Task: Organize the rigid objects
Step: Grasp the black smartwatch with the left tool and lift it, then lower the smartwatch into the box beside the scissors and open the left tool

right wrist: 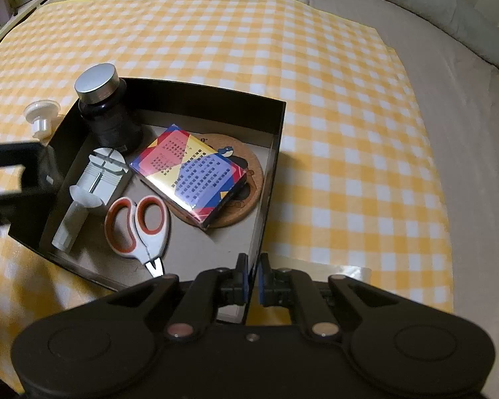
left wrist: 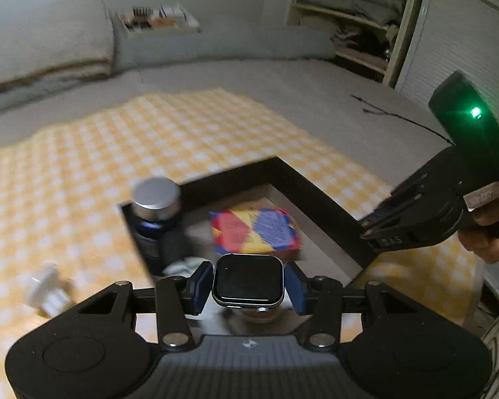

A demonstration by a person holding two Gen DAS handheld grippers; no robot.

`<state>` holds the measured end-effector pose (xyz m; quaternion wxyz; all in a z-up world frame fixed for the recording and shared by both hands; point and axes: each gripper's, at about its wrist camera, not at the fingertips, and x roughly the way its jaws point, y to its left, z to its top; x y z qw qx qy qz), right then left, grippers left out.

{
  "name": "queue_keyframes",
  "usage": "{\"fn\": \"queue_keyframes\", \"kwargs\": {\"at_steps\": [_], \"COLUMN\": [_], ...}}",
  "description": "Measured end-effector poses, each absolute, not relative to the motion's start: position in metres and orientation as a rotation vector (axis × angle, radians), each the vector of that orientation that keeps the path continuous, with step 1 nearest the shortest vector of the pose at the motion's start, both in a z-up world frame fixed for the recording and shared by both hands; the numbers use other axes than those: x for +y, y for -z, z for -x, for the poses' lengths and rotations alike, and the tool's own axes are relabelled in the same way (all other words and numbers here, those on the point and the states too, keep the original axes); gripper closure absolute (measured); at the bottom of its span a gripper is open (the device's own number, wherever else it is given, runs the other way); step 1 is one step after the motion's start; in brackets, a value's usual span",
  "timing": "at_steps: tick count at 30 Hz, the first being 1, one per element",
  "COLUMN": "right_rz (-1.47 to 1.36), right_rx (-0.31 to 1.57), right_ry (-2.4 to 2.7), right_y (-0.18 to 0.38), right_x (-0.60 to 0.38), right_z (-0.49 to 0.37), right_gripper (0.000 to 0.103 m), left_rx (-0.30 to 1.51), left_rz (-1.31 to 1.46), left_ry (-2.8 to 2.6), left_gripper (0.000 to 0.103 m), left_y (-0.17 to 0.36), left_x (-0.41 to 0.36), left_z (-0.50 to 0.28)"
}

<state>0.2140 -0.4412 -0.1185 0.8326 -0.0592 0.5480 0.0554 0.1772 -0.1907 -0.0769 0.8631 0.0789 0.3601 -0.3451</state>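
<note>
My left gripper (left wrist: 248, 287) is shut on a square black-faced smartwatch (left wrist: 248, 281) and holds it above the near side of a black open box (left wrist: 319, 199). My right gripper (right wrist: 253, 281) is shut on the box's near right wall (right wrist: 266, 199); it also shows in the left wrist view (left wrist: 371, 229). In the box lie a dark bottle with a silver cap (right wrist: 108, 109), a colourful card box (right wrist: 189, 173) on a cork coaster (right wrist: 249, 173), orange-handled scissors (right wrist: 138, 226) and a white plastic tool (right wrist: 89, 186).
The box rests on a yellow checked cloth (right wrist: 316, 99) spread over a grey bed (right wrist: 465, 133). A small white plastic part (right wrist: 41, 116) lies on the cloth left of the box. Pillows (left wrist: 50, 43) and shelves (left wrist: 356, 30) stand beyond the bed.
</note>
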Motion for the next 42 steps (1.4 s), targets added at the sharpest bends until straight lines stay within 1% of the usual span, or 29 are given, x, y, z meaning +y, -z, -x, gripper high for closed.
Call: {"fn": "queue_keyframes", "kwargs": {"at_steps": [3, 9, 16, 17, 20, 24, 34, 40, 42], "right_rz": [0.105, 0.073, 0.042, 0.039, 0.033, 0.026, 0.034, 0.054, 0.064], "right_rx": [1.162, 1.150, 1.145, 1.145, 1.145, 1.144, 1.144, 1.142, 1.141], "right_ry": [-0.122, -0.127, -0.134, -0.135, -0.137, -0.137, -0.134, -0.133, -0.136], "right_y": [0.117, 0.113, 0.113, 0.112, 0.112, 0.112, 0.111, 0.112, 0.113], "right_x": [-0.445, -0.450, -0.453, -0.453, -0.455, -0.455, -0.454, -0.451, -0.451], "right_z": [-0.214, -0.212, -0.213, -0.212, -0.212, -0.212, -0.212, -0.211, -0.211], "right_gripper": [0.097, 0.097, 0.097, 0.097, 0.098, 0.098, 0.098, 0.098, 0.097], "left_rx": [0.816, 0.958, 0.980, 0.983, 1.004, 1.047, 1.019, 1.012, 1.001], "left_rz": [-0.152, -0.011, 0.084, 0.098, 0.189, 0.224, 0.129, 0.117, 0.111], "left_ry": [0.746, 0.744, 0.771, 0.774, 0.784, 0.757, 0.814, 0.819, 0.818], "left_gripper": [0.055, 0.055, 0.054, 0.051, 0.034, 0.033, 0.033, 0.024, 0.017], "left_y": [0.084, 0.101, 0.109, 0.109, 0.117, 0.126, 0.119, 0.116, 0.113], "left_x": [-0.208, -0.233, -0.251, -0.251, -0.248, -0.243, -0.246, -0.240, -0.237], "left_z": [-0.183, -0.196, -0.202, -0.203, -0.207, -0.210, -0.200, -0.196, -0.194]}}
